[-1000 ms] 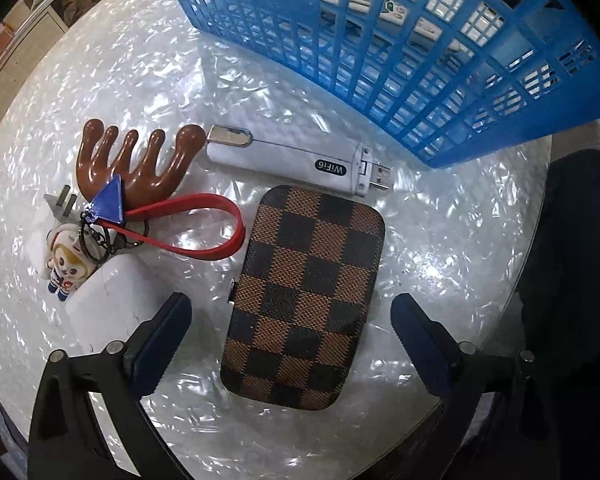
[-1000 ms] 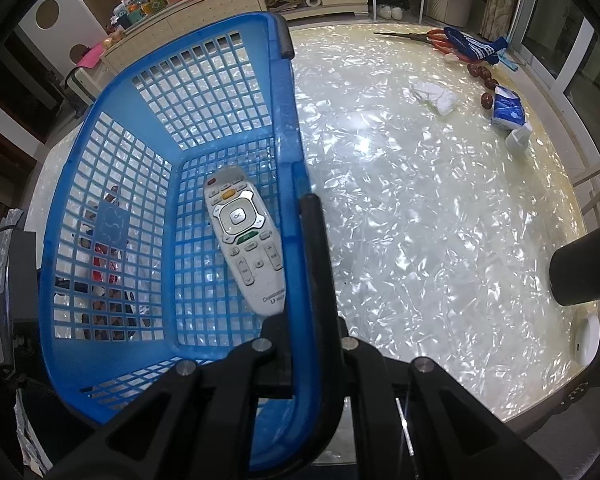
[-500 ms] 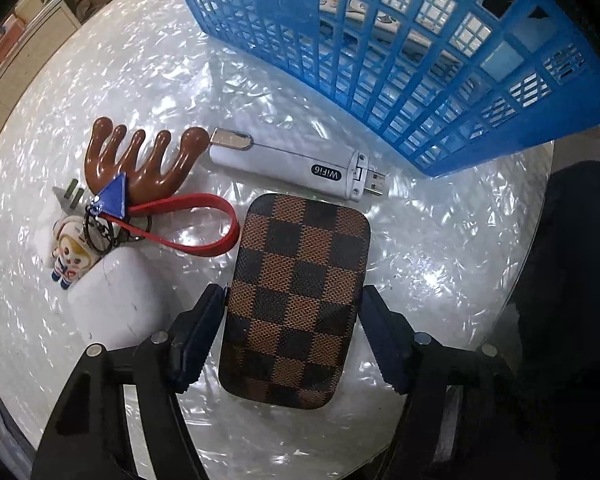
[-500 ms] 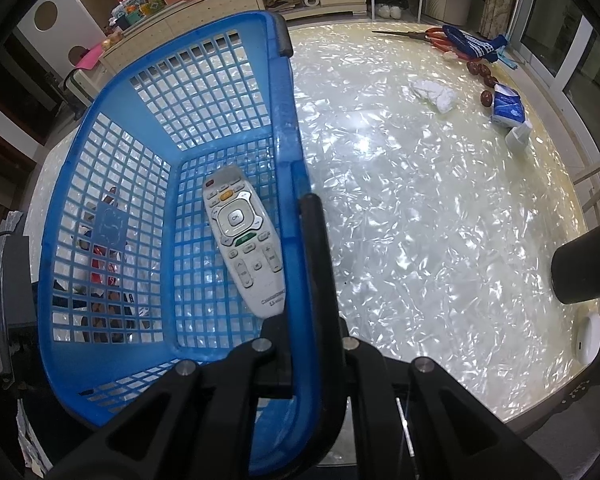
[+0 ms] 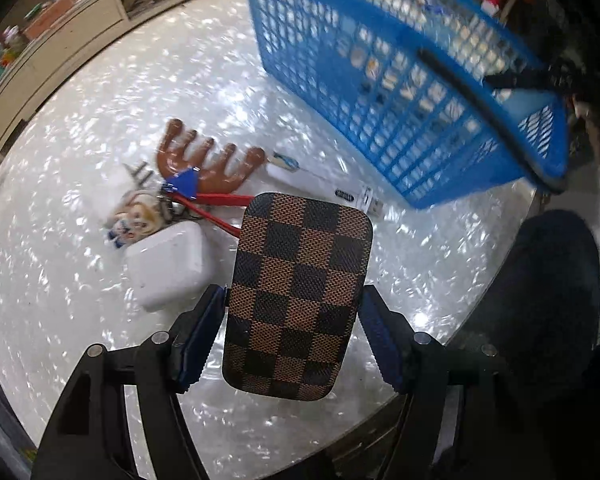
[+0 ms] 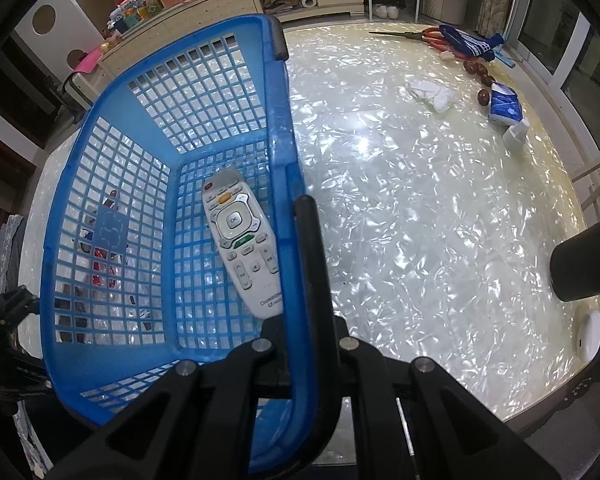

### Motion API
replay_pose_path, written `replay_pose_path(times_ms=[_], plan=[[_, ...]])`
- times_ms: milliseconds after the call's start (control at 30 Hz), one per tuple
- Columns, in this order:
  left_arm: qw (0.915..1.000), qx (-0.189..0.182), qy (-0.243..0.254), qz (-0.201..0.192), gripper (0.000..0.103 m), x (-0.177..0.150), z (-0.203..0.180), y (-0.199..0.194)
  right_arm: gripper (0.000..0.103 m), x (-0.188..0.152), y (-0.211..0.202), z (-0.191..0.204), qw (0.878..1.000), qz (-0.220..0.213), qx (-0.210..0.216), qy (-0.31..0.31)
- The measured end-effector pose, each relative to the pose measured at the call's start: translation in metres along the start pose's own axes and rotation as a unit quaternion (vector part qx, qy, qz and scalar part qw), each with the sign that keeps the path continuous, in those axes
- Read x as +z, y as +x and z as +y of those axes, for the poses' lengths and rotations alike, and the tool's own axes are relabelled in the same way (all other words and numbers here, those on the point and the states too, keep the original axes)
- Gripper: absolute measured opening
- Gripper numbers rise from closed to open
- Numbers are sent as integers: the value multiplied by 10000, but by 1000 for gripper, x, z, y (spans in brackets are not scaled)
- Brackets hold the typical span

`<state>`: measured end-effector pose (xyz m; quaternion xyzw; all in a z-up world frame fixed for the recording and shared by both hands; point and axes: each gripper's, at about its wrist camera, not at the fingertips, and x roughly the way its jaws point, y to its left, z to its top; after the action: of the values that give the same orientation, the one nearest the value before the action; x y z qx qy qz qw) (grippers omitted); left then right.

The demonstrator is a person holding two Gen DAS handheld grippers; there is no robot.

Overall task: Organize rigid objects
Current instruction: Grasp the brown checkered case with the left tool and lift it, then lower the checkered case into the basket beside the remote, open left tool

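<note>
My left gripper (image 5: pixel 294 332) is shut on a brown-and-black checkered case (image 5: pixel 298 292), its blue pads pressing both long sides, and the case hangs lifted above the pearly white table (image 5: pixel 72 280). Beyond it lie a white WiFi USB stick (image 5: pixel 324 184), a brown antler-shaped piece (image 5: pixel 210 164), a red strap with a doll keychain (image 5: pixel 136 220) and a white box (image 5: pixel 168 268). My right gripper (image 6: pixel 300 352) is shut on the near rim of the blue basket (image 6: pixel 112 168), which holds a white remote control (image 6: pixel 242 240). In the left wrist view the blue basket (image 5: pixel 400 92) stands at the upper right.
At the table's far right lie scissors with red handles (image 6: pixel 428 36), a blue striped cloth (image 6: pixel 468 42), crumpled white tissue (image 6: pixel 432 94), a blue packet (image 6: pixel 504 104) and small brown pieces. A dark cylinder (image 6: pixel 584 264) pokes in at the right edge. Cabinets stand behind the table.
The left gripper closed on the checkered case, then lifted it off the table and rolled a little. The right gripper and the basket have stayed put.
</note>
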<state>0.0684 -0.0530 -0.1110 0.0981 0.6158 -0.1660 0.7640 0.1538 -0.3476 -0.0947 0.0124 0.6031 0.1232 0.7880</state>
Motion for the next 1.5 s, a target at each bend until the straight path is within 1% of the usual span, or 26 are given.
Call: replay_pose_path(times_ms=[133,367,500,667,800,1000,1100,1200,1300,1367,1500], plan=[[9993,21,-260,-253,72,2,10,-23,5,-1,-3,1,10000,-19,-11,-19],[9966,80,-403,-714,72,10,15,-65,5,-3,-4,4,10000,13,-66,-15],[9943,86,-438,-966,72,20,9,-89,4,-5,-5,5,9999,41,-106,16],[9923,16,-274,-1207,72,40,-1,-106,4,-9,-6,6,9999,66,-123,18],[9906,-120,-101,-1355,72,62,-15,-117,4,-9,-7,5,9999,68,-103,53],[9898,-176,275,-1383,72,88,-41,-114,4,-8,-7,3,9999,70,-72,78],[9906,-245,371,-1296,72,101,-54,-108,4,-8,-7,2,9999,57,-77,93],[9907,-263,474,-1250,72,114,-67,-99,4,-6,-6,1,9999,43,-63,123],[9906,-164,600,-1220,72,127,-82,-84,4,-6,-5,1,9999,42,-48,134],[9911,-266,625,-1143,72,134,-87,-74,4,-4,-6,1,9999,52,-39,118],[9917,-353,731,-995,72,144,-97,-56,4,-4,-5,-1,9999,46,-4,134]])
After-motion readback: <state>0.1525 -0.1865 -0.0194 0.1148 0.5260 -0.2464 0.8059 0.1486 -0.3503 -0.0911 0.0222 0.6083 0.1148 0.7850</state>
